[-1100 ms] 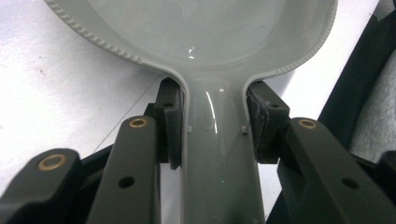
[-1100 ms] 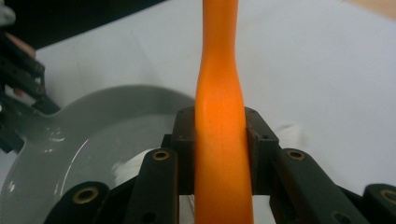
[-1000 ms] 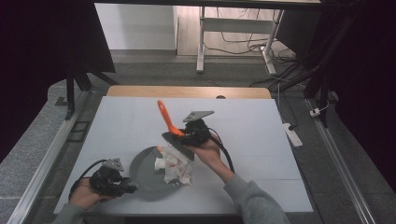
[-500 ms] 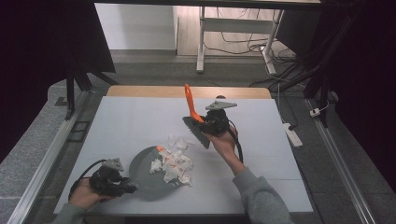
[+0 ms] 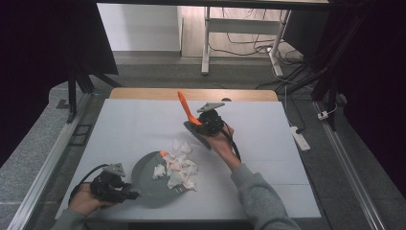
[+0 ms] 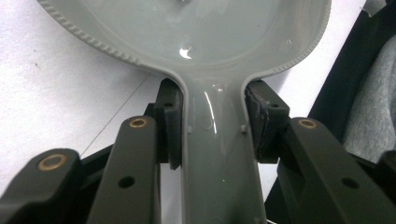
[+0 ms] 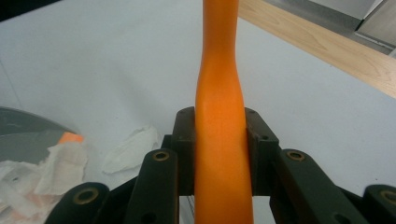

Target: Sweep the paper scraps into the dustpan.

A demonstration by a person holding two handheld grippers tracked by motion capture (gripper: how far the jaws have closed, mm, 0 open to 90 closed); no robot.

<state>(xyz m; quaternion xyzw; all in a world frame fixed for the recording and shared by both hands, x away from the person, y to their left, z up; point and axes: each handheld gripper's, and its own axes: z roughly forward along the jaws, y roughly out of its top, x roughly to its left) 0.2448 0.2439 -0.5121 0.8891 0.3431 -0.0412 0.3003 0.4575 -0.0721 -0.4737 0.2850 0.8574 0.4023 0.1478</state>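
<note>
A grey dustpan (image 5: 149, 183) lies near the table's front left, with its handle (image 6: 217, 158) clamped between the pads of my left gripper (image 5: 125, 194), which is shut on it. Crumpled white and orange paper scraps (image 5: 178, 165) are heaped over the pan's right rim and on the table beside it. My right gripper (image 5: 200, 125) hovers behind and to the right of the heap, shut on the orange handle (image 7: 219, 93) of a brush (image 5: 185, 108). The handle points up and to the left, while the brush's dark end (image 5: 197, 139) hangs toward the table.
The white table top (image 5: 268, 158) ends in a wooden strip (image 5: 191, 94) at the far edge. A white power strip (image 5: 300, 138) lies off the right edge. The metal legs of a stand (image 5: 207, 43) are on the floor beyond.
My right gripper has carried the brush from above the scraps on the pan away toward the far right, then a little back left and down. The left gripper and the pan have stayed put.
</note>
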